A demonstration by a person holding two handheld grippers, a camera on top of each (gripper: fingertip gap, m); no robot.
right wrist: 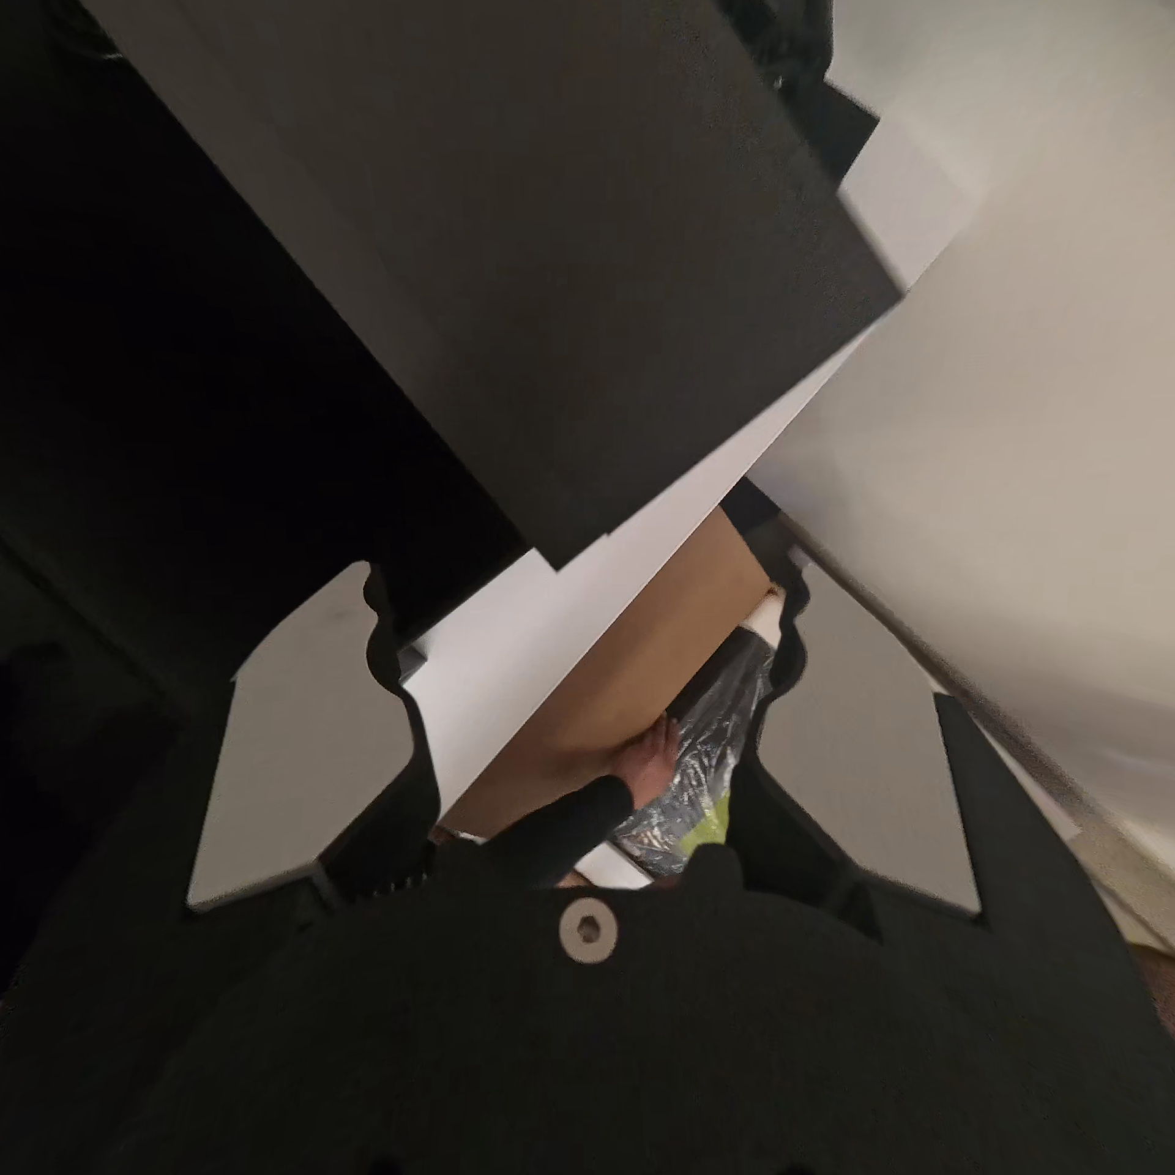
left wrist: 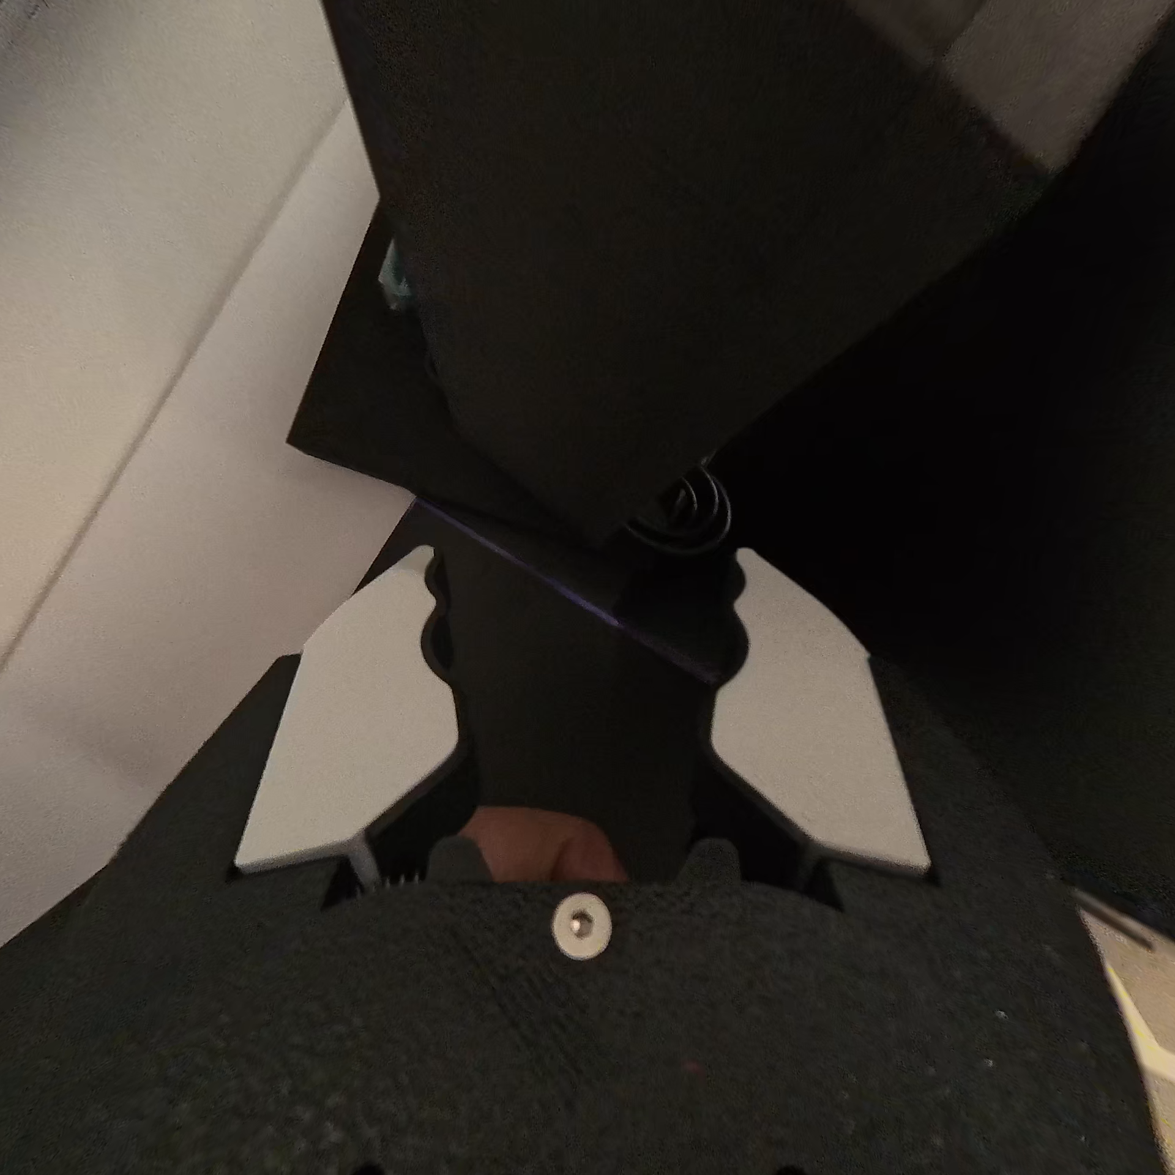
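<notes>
While I hold both units idle, the left hand-held gripper [left wrist: 585, 610] stands with fingers apart, empty, just below a black panel [left wrist: 636, 254] and coiled cable [left wrist: 693, 515]. My right hand-held gripper [right wrist: 582, 636] is likewise spread, empty, framing a brown cardboard box [right wrist: 642, 667], a hand [right wrist: 648, 760] and crinkled plastic wrap [right wrist: 706, 744].

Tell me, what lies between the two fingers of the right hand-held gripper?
In the right wrist view, the right hand-held gripper holds nothing. Through its open gap, farther off, show a white panel, a brown board and a hand on crinkled plastic wrap.
</notes>
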